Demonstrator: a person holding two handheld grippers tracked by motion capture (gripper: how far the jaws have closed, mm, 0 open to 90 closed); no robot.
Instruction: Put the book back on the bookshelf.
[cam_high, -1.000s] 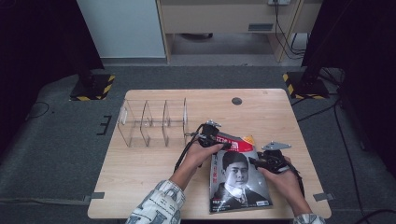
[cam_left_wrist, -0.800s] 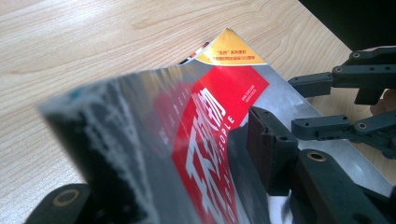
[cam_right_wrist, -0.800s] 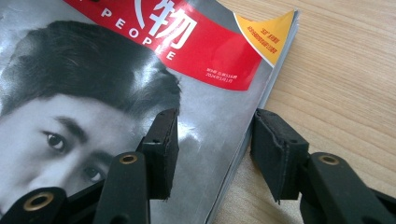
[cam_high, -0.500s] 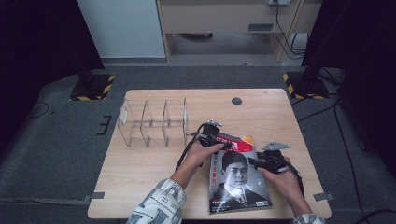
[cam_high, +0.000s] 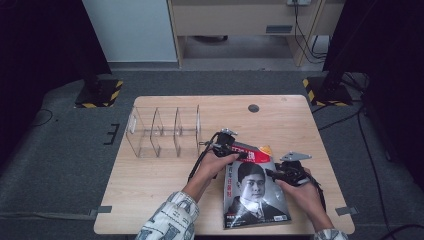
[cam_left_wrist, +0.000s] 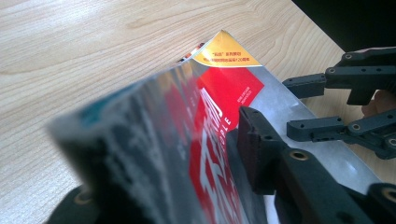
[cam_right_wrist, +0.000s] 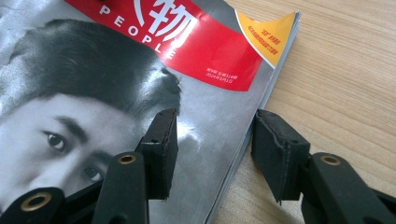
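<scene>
1. Magazine (cam_high: 255, 192): laid on the near right part of the wooden table (cam_high: 160, 185), cover up, with a portrait, a red title band and a yellow corner flash. In the left gripper view its left edge (cam_left_wrist: 154, 154) is seen lifted off the tabletop.
2. Left gripper (cam_high: 235, 152): held at the magazine's upper left corner. Its jaws have just been closing, with the raised edge of the magazine between them. One pad is seen against the cover; the other is hidden beneath the pages, so a full clamp cannot be confirmed.
3. Right gripper (cam_high: 270, 173): positioned at the magazine's right edge. In the right gripper view (cam_right_wrist: 212, 140) its jaws are seen apart, one pad over the cover, the other over bare wood beside the page edges; nothing is pinched.
4. Clear acrylic organiser (cam_high: 162, 131): stood upright on the table's left half, divided into compartments, well apart from the magazine.
5. Dark round grommet (cam_high: 253, 108): set in the tabletop near the far edge.
</scene>
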